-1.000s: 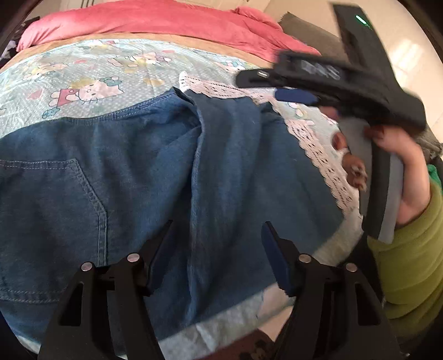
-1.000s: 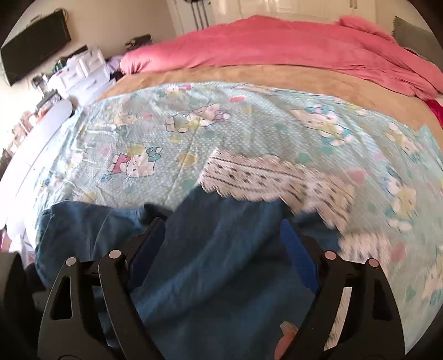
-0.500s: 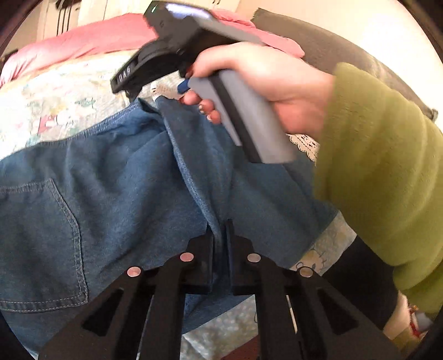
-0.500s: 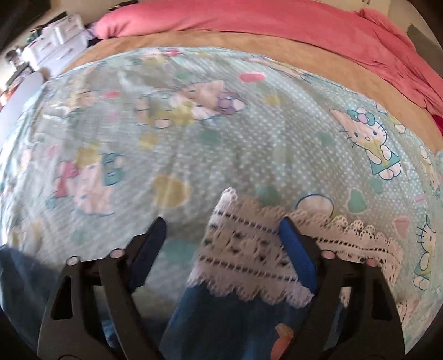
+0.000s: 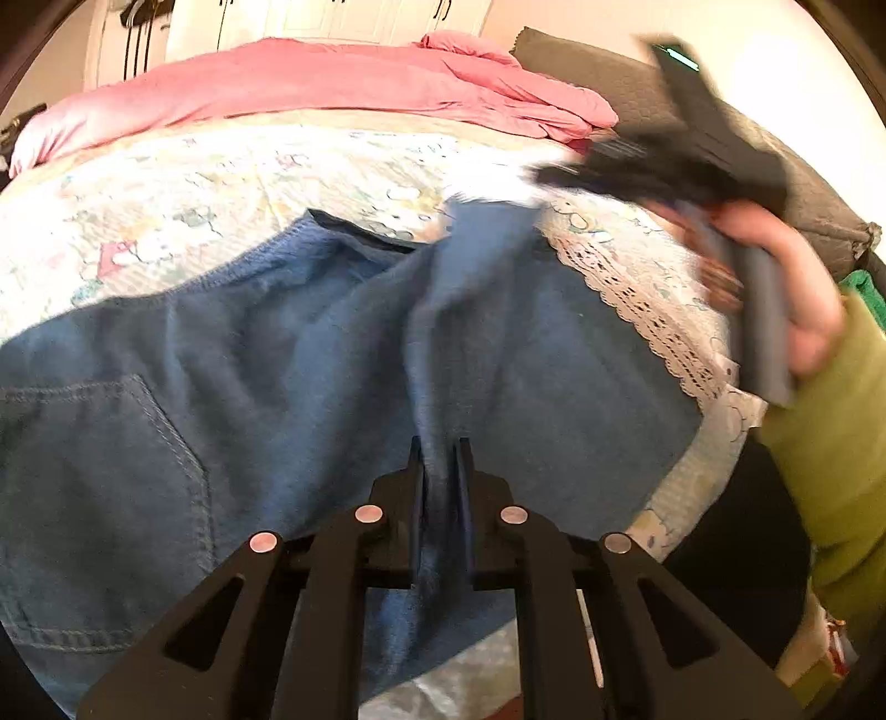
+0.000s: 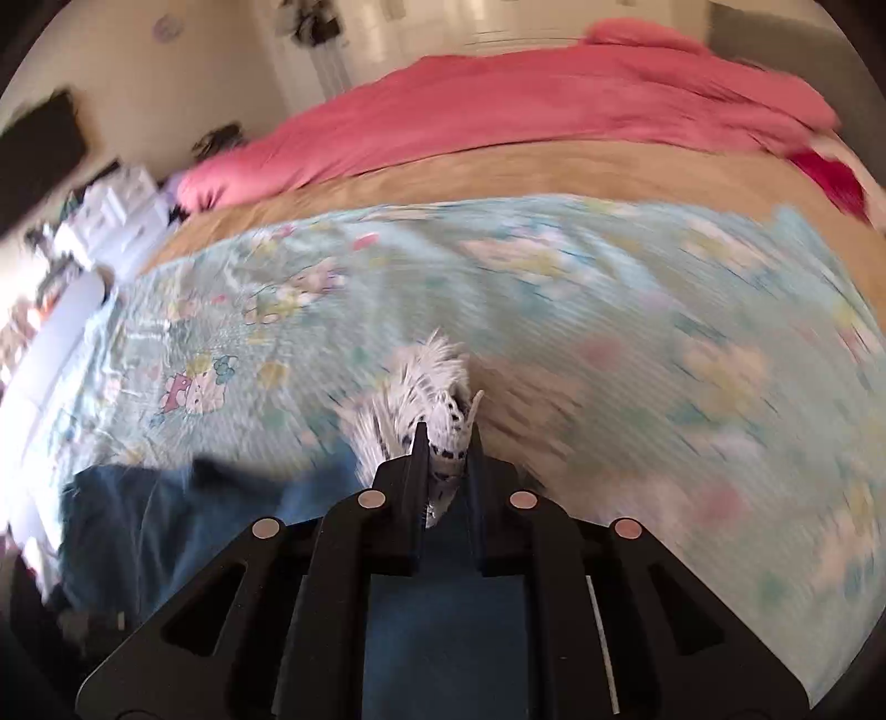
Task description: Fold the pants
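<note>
Pants lengthwise across bed, lace hem rightward

My bed is covered by a pale blue cartoon sheet, its cat prints clearest at the left. Beyond it I see a tan blanket running across as a band, and farther still a pink duvet heaped along the far side. A grey pillow sits at the far right. Far left of the bed stand white drawers, blurred, with a dark screen on the wall above. White closet doors close the far wall.
</note>
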`<action>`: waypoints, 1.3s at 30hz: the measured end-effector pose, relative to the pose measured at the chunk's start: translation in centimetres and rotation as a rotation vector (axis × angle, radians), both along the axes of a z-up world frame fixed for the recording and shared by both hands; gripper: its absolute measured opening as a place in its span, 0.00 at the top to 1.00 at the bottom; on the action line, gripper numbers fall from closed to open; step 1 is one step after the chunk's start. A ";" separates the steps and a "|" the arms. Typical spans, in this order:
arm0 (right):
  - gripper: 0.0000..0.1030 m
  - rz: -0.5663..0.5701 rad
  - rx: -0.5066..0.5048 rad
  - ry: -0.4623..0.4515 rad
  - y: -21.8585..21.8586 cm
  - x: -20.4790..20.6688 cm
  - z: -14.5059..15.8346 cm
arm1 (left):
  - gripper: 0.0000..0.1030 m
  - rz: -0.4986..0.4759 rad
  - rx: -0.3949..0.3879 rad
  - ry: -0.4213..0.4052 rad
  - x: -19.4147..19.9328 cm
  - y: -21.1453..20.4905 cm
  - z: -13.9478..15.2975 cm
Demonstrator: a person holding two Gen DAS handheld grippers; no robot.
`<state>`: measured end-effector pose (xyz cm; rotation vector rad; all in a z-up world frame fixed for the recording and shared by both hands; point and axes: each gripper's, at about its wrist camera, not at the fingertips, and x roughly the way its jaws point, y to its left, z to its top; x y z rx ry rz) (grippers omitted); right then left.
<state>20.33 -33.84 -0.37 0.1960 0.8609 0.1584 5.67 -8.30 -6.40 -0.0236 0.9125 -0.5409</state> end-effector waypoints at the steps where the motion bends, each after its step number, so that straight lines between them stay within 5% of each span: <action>1: 0.94 -0.016 0.022 0.004 -1.1 -1.4 0.0 | 0.91 0.003 0.007 -0.006 0.0 0.1 0.1; 5: 0.94 -0.063 0.145 0.038 -5.2 -7.1 -1.0 | 0.95 -0.021 0.022 -0.023 -0.6 0.2 0.8; 11: 0.94 -0.087 0.153 0.096 -6.7 -12.5 -3.3 | 0.95 -0.097 0.080 -0.068 -1.4 -1.0 1.5; 21: 0.93 -0.133 0.188 0.129 -7.7 -14.6 -5.4 | 0.93 -0.136 0.122 -0.030 -2.5 -1.6 0.0; 23: 0.83 -0.154 0.165 0.120 -7.8 -15.0 -4.9 | 0.92 -0.144 0.132 -0.031 -2.6 -1.7 -0.1; 24: 0.71 -0.178 0.126 0.104 -8.0 -15.3 -4.4 | 0.90 -0.147 0.132 -0.029 -2.7 -1.6 -0.1; 28: 0.65 -0.211 0.037 0.000 -7.9 -16.7 -1.8 | 0.62 -0.150 0.122 -0.016 -3.4 -0.8 0.5; 33: 0.49 -0.022 -0.037 -0.024 -3.5 -14.9 -0.9 | 0.47 -0.066 0.127 -0.040 -4.6 3.0 2.6; 36: 0.47 0.085 -0.055 -0.006 -0.2 -12.9 -1.6 | 0.45 0.074 0.119 -0.077 -4.7 7.5 4.8; 39: 0.43 0.146 -0.111 0.027 2.0 -11.5 -2.9 | 0.17 0.281 0.130 -0.115 -4.3 12.9 6.6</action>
